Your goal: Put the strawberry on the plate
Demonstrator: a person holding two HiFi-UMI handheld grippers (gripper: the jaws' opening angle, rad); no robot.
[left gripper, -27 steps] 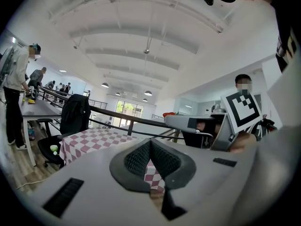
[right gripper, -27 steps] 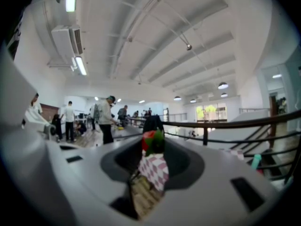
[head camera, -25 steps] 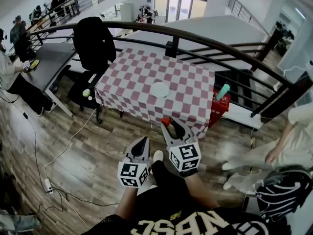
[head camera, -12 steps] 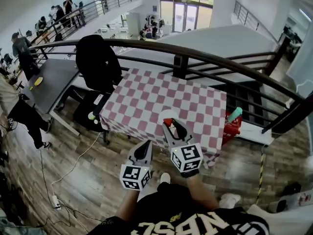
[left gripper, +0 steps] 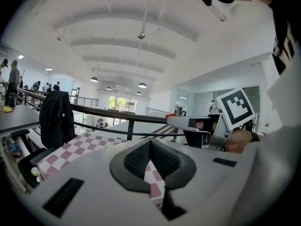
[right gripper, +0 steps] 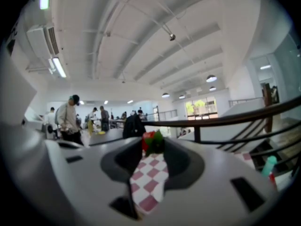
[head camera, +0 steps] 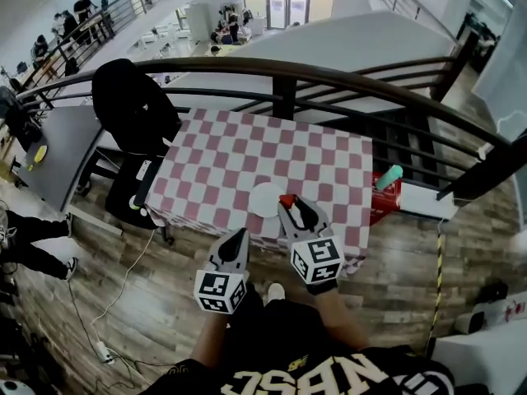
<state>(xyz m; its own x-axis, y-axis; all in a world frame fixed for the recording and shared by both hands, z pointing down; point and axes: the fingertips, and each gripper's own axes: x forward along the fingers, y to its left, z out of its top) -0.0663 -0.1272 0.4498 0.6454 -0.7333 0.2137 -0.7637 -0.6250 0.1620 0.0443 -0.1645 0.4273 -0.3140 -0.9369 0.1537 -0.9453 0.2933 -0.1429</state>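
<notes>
A white plate (head camera: 265,198) lies on the red-and-white checked table (head camera: 230,159), near its front edge. My right gripper (head camera: 287,202) is shut on a red strawberry (head camera: 286,199) with green leaves (right gripper: 151,141), held at the jaw tips just right of the plate and above the table's front. My left gripper (head camera: 240,238) hangs lower and nearer to me, off the table's front edge. Its jaws are shut and nothing is between them (left gripper: 150,160).
A dark curved railing (head camera: 346,81) runs behind the table. A black chair (head camera: 136,118) stands at the table's left and a grey desk (head camera: 49,159) further left. A red box with a teal bottle (head camera: 387,179) sits right of the table. Cables lie on the wooden floor (head camera: 107,303).
I have come closer to the table. The right gripper with the strawberry now sits beside the plate, over the table's front edge. The left gripper stays low and shut.
</notes>
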